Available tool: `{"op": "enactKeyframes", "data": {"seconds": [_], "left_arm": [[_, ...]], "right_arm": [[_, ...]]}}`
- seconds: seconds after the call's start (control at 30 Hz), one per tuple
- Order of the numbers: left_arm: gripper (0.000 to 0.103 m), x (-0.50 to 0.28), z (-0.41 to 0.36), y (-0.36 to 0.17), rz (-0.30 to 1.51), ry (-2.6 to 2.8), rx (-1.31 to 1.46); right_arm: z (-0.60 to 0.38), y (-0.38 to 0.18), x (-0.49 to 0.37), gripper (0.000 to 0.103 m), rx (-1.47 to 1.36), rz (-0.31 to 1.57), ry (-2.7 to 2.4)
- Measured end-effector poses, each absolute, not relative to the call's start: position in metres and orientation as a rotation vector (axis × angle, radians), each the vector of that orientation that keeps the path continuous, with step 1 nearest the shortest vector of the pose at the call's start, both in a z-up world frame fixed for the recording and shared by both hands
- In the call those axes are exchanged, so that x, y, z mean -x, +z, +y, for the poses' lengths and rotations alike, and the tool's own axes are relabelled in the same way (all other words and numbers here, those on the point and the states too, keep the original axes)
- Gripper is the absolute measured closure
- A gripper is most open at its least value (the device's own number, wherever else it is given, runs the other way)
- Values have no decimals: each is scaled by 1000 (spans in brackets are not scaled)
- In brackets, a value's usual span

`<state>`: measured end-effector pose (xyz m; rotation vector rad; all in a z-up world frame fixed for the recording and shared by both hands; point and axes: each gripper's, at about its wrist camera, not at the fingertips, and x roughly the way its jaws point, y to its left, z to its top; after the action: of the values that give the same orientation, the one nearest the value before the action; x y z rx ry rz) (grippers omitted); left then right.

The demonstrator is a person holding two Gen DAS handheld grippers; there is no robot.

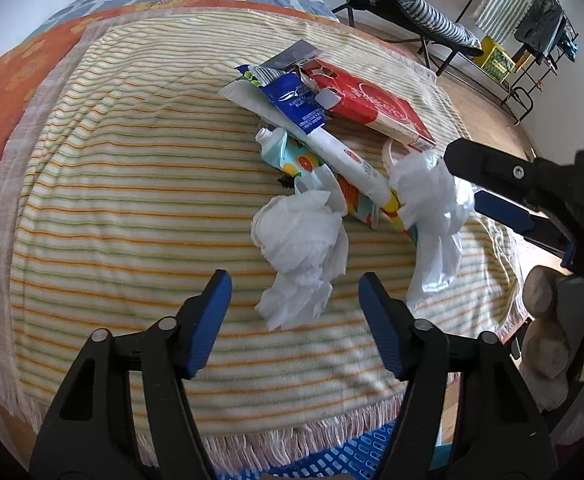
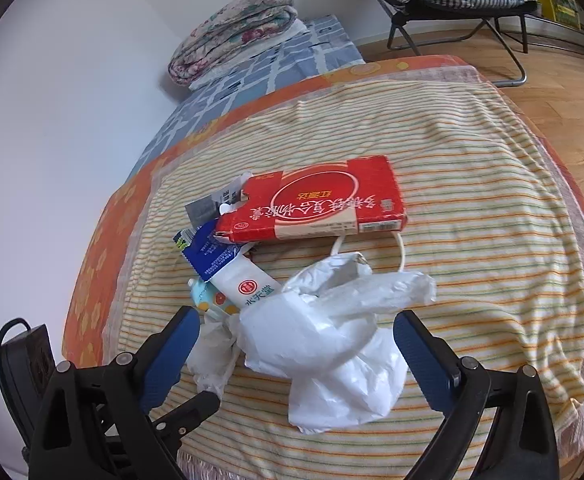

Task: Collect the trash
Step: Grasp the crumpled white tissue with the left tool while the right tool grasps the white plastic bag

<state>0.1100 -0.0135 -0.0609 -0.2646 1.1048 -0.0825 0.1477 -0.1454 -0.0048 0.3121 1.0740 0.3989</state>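
Note:
A heap of trash lies on the striped towel [image 1: 132, 200]: a red carton [image 2: 316, 204], a white tube [image 2: 248, 284], a blue wrapper [image 2: 212, 256], a fruit-print tube [image 1: 288, 152], a crumpled white tissue [image 1: 300, 240] and a white plastic bag [image 2: 332, 340]. My left gripper [image 1: 292, 284] is open, and the tissue's lower end lies between its blue pads without being pressed. My right gripper [image 2: 296, 320] is open and straddles the plastic bag; in the left wrist view the right gripper [image 1: 464, 176] comes in from the right beside the bag [image 1: 432, 200].
The towel covers a bed with an orange sheet [image 2: 92, 280]; a folded quilt [image 2: 236, 32] lies at its far end. A blue slatted basket [image 1: 332, 456] sits below the near fringe. A folding chair [image 2: 452, 4], a drying rack [image 1: 540, 40] and a yellow crate [image 1: 496, 60] stand on the wooden floor.

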Motion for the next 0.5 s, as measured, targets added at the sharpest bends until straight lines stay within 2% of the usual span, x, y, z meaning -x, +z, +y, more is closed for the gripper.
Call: {"op": "enactKeyframes", "data": {"seconds": [0.07, 0.2, 0.27, 0.33, 0.5], "left_arm": [[39, -115, -13, -64, 1112, -84, 265], [50, -121, -12, -73, 1134, -90, 255], [56, -122, -9, -74, 1132, -88, 259], [68, -121, -6, -72, 1129, -96, 270], [82, -115, -4, -70, 1130, -121, 301]], "right_arm": [[-142, -7, -149, 5, -296, 1080, 396], [-142, -16, -153, 15, -302, 1116, 401], [-144, -19, -154, 21, -315, 1129, 403], [-148, -21, -156, 28, -331, 1135, 404], [-152, -22, -154, 39, -358, 1141, 416]]}}
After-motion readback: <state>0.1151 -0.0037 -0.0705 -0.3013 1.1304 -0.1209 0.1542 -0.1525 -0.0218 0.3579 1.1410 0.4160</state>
